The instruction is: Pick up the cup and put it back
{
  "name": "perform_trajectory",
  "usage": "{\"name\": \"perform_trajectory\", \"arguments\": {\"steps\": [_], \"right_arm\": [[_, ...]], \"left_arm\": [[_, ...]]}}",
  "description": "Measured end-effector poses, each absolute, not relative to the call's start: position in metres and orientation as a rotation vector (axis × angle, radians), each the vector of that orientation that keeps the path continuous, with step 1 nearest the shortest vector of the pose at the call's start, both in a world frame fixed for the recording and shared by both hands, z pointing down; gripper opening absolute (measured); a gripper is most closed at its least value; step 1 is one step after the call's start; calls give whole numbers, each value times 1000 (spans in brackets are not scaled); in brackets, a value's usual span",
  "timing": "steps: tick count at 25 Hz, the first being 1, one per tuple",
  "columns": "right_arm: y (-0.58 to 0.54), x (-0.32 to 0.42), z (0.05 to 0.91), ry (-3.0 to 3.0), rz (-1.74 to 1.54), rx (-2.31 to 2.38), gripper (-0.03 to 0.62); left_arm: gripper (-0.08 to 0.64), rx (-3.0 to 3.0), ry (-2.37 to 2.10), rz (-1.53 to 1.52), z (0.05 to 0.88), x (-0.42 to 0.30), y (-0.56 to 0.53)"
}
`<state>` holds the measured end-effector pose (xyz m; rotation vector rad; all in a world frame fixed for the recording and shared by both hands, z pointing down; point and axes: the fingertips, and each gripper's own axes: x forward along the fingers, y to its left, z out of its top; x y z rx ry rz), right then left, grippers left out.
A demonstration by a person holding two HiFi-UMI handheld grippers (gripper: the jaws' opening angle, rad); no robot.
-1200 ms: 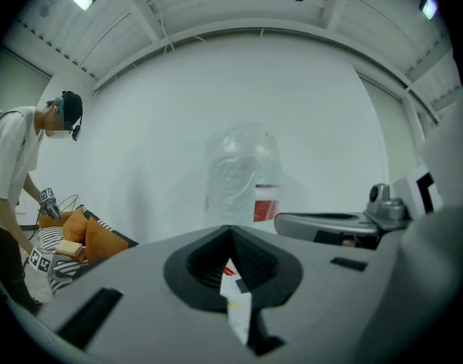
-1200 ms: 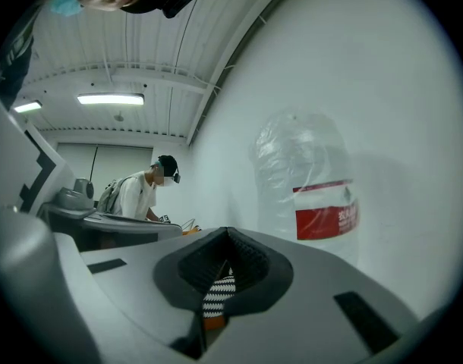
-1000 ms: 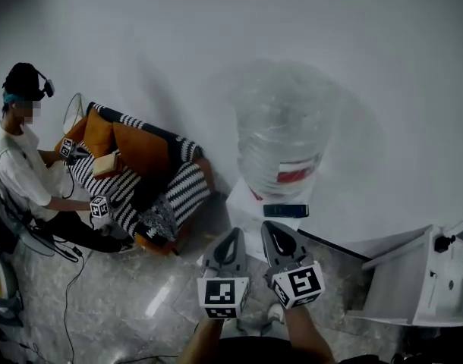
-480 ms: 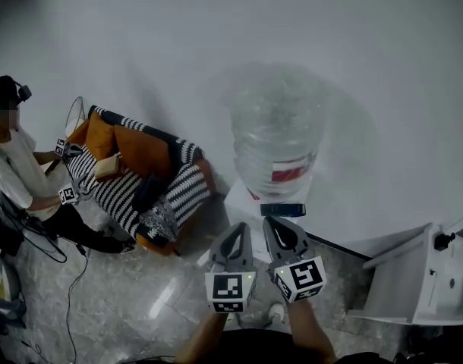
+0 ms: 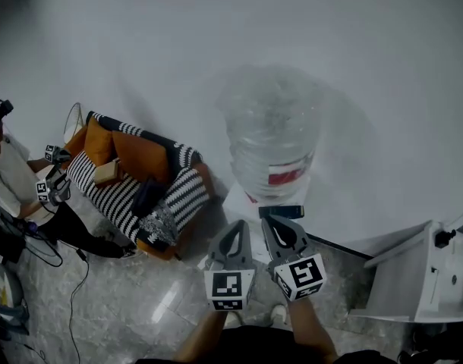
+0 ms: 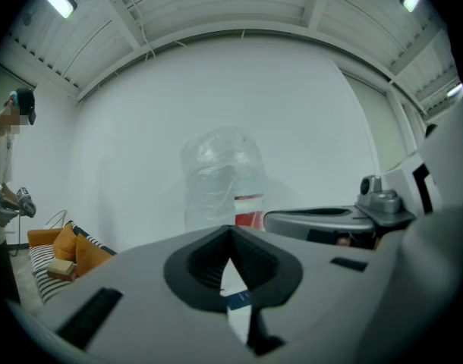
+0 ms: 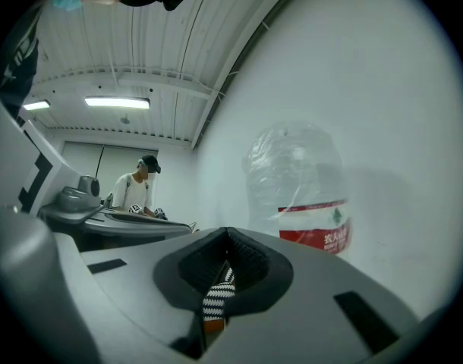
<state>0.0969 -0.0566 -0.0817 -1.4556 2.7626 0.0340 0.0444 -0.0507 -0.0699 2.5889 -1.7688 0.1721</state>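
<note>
Head view only: striped sofa (image 5: pixel 125 196) whole (gripper views catch slivers); left tongs (image 5: pixel 237 227), right tongs (image 5: pixel 275 223) both closed, empty.

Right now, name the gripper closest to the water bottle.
The right gripper, aimed at the water bottle; the left gripper sits beside it, nearer the striped sofa.

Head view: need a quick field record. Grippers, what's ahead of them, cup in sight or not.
left gripper: shut, empty
right gripper: shut, empty, beside the left one
ahead: bottle, plastic-wrapped, red label, on a white dispenser by the wall
left of dispenser: striped sofa with orange cushions
far left: person holding two grippers
right edge: white unit, kind unclear
cup: none visible in any view
</note>
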Motion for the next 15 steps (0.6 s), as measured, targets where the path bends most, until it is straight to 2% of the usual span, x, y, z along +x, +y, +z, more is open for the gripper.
{"name": "perform_trajectory", "arguments": {"steps": [15], "right_arm": [[-59,92,-73,2798,21,-1455,11]], "left_arm": [[12,2581,-1764,179,-67,41,-51]]}}
